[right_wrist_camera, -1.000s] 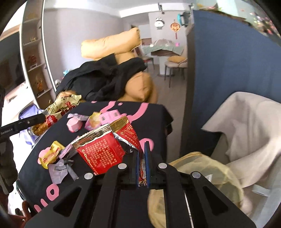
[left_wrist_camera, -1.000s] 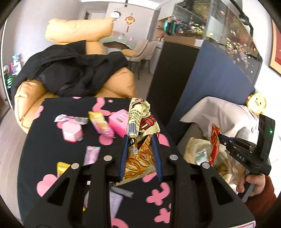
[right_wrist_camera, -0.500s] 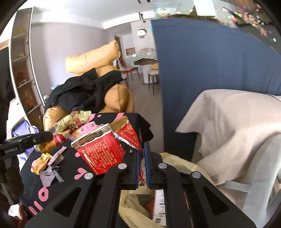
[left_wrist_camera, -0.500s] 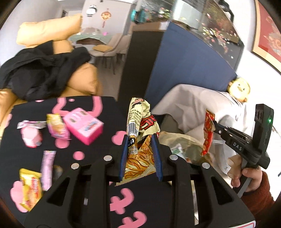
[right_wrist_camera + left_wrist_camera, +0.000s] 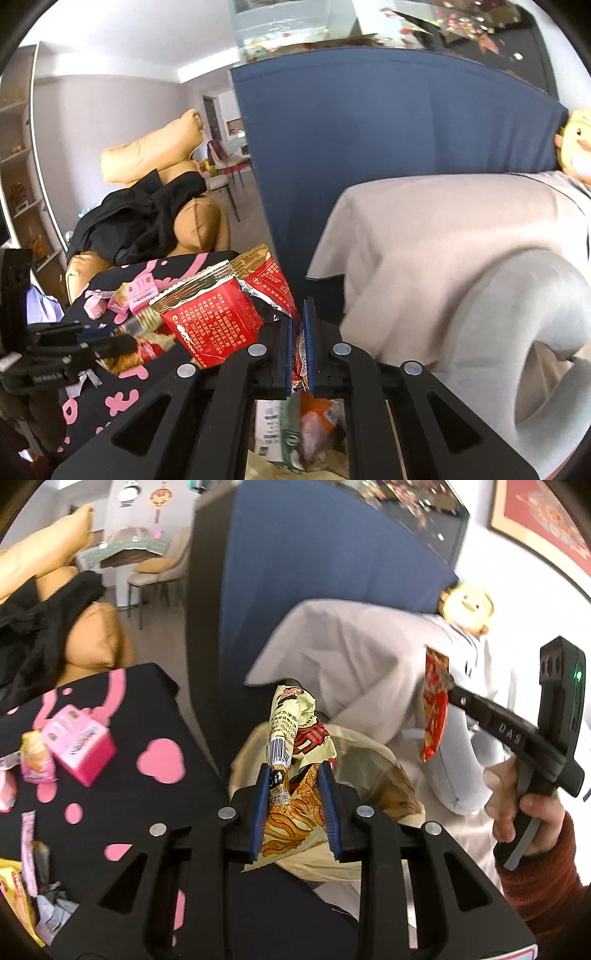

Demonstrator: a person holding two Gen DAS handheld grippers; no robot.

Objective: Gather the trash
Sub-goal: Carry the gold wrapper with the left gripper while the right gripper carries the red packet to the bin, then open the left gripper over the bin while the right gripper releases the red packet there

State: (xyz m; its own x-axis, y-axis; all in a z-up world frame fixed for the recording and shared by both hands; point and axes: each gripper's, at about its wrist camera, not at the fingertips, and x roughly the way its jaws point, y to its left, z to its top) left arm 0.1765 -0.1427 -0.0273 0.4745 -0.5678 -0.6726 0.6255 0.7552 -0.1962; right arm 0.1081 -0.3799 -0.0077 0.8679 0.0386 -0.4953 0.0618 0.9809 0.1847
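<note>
**Two wrappers over the bag, neither one dropped yet**

The left gripper [image 5: 295, 805] was closed on a crumpled yellow snack wrapper [image 5: 295, 760], with its blue pads pressing the wrapper from both sides. The wrapper stood up above the open mouth of the yellowish trash bag [image 5: 373, 764], which sat just beside the edge of the black table with pink shapes [image 5: 159, 764].

The right gripper [image 5: 299, 343] had its jaws almost together on a corner of a red foil wrapper [image 5: 218, 317]. Most of this wrapper hung out to the left side of the jaws. Below the gripper, the right wrist view showed other trash already lying in the bag.

More trash remained on the table: a pink box [image 5: 79, 746] and several small packets.

The risk, in my judgement, was at the release. The red wrapper was wide and light and was held only by one corner, so it could fall outside the bag if the jaws opened while it was not fully over the mouth. The bag was soft, and its rim could fold inward if a gripper pushed on it. The two grippers were also near each other, so they could collide over the small opening.
</note>
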